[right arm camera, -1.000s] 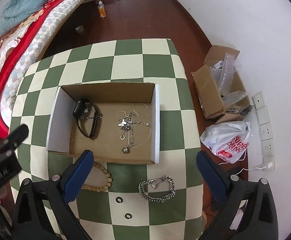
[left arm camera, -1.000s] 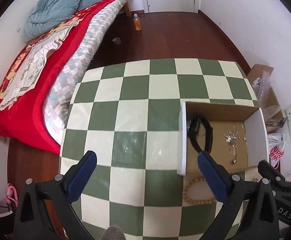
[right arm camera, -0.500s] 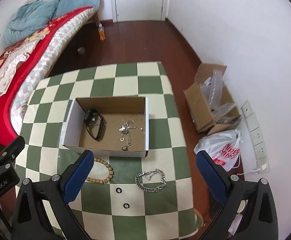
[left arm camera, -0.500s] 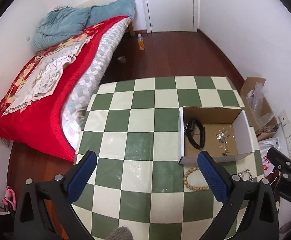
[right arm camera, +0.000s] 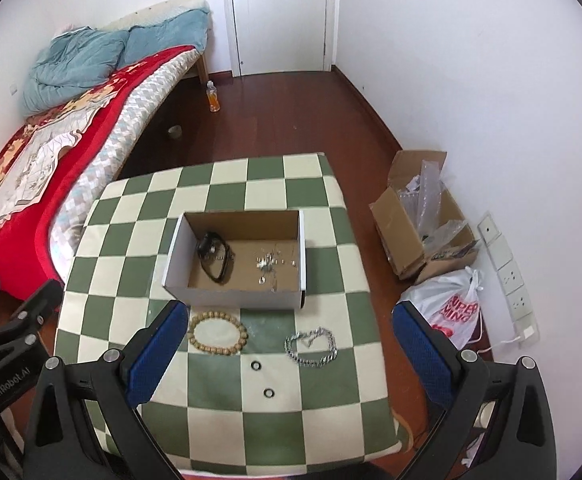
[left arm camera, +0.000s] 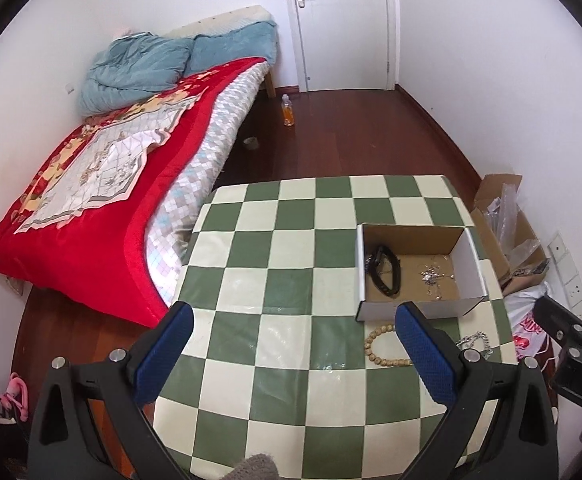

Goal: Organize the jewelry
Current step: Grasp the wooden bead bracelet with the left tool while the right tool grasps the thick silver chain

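- The box [right arm camera: 237,258] sits open toward the far right of the checked table [right arm camera: 227,184]; inside it lie a black watch [right arm camera: 214,254] on the left and a tangle of thin silver chains [right arm camera: 269,264] on the right.
- Four pieces are not yet in the box, all on the table just in front of its near wall: a wooden bead bracelet [right arm camera: 218,333], a silver chain bracelet [right arm camera: 311,347], and two small dark rings [right arm camera: 256,365] [right arm camera: 268,392].
- The right gripper [right arm camera: 287,356] hangs above this group, fingers spread wide and holding nothing; the loose pieces lie directly between and ahead of its fingers.
- The left gripper [left arm camera: 291,354] is also spread wide and empty, over bare table; the bead bracelet [left arm camera: 385,346] lies off to its right, partly hidden by its right finger [left arm camera: 421,354].
- The right hand is clearly the nearer one to every loose piece.
- The bead bracelet lies flat as a wide oval, long axis across the view, beside the right gripper's left finger [right arm camera: 157,354].
- The rings are probably plain bands, but they are too small to tell.
- Likely next: come straight down on one loose piece, then carry it forward over the near wall.
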